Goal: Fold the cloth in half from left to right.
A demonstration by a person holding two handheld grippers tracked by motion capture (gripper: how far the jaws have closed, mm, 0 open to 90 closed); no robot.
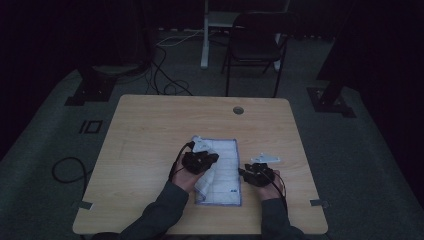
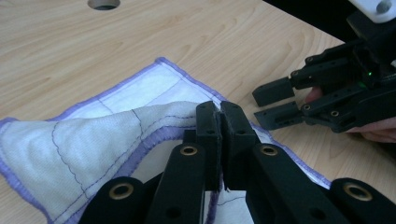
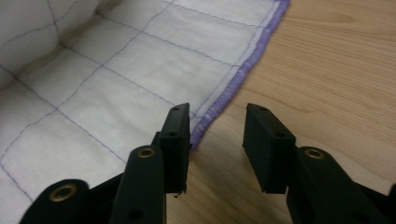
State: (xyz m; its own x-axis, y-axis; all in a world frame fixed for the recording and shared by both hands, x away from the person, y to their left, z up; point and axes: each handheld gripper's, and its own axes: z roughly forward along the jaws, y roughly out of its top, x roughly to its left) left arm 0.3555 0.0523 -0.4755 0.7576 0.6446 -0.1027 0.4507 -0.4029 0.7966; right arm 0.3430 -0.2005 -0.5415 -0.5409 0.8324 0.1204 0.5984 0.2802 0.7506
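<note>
**On the bench: cloth pinched at the left, jaws parted at the right**

At the left of the high view, the left hand-held gripper (image 1: 212, 159) sat over the white cloth (image 1: 226, 172) with the purple hem, which lay near the middle of the bench (image 1: 145, 130). Its own view showed the jaws clamped together on a lifted fold of that cloth (image 2: 93, 140), the hem pulled up between the pads while the rest lay flat on the wood. Further right, the right hand-held gripper (image 1: 246, 169) rested just beside the cloth's right edge. Its jaws stood apart with nothing between them, one pad (image 3: 180, 140) at the purple hem (image 3: 243, 74), the other over bare wood. Farther right, the bench stayed bare wood.
</note>
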